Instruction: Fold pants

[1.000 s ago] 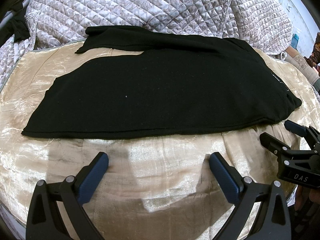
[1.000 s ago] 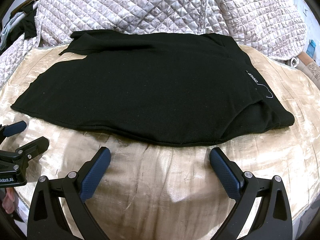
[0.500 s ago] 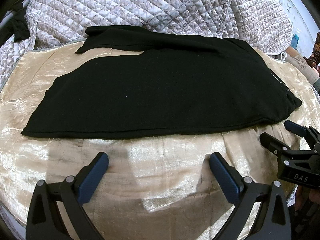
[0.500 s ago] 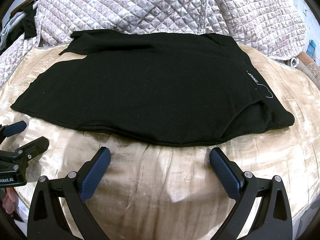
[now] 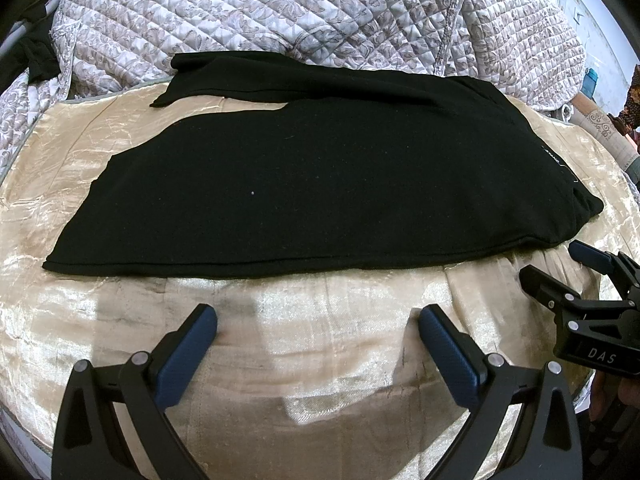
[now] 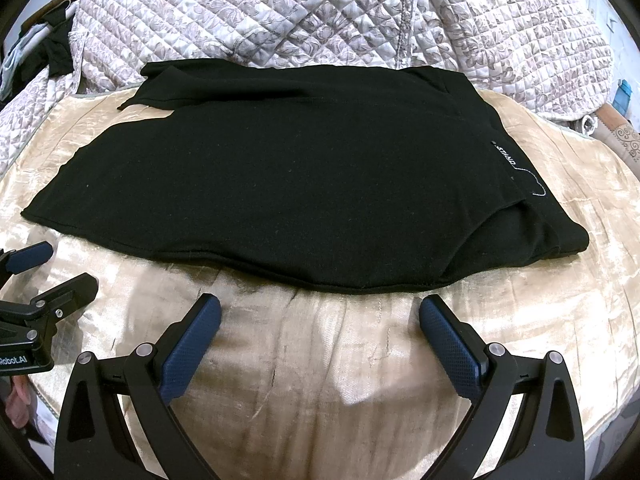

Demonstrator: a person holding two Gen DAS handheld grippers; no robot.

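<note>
Quilted blanket [image 5: 320, 20] bunched behind gold sheet [image 5: 320, 340].

Both views bright, sharp, evenly daylit. Strong fisheye bending, dark vignette at corners. Gold bedsheet [image 5: 320, 320] shows sheen and glare patches, with soft shadows near lower edge. Black pants [image 6: 280, 184] nearly featureless, folds barely readable. Quilt [image 5: 320, 12] evenly lit, pattern crisp.

Readable markings
The pants [image 6: 304, 184] carry a "STAND" tag [image 6: 507, 157]; right claw [image 5: 560, 276] reads "DAS", left claw [image 6: 56, 264] "RobotAI".
</note>
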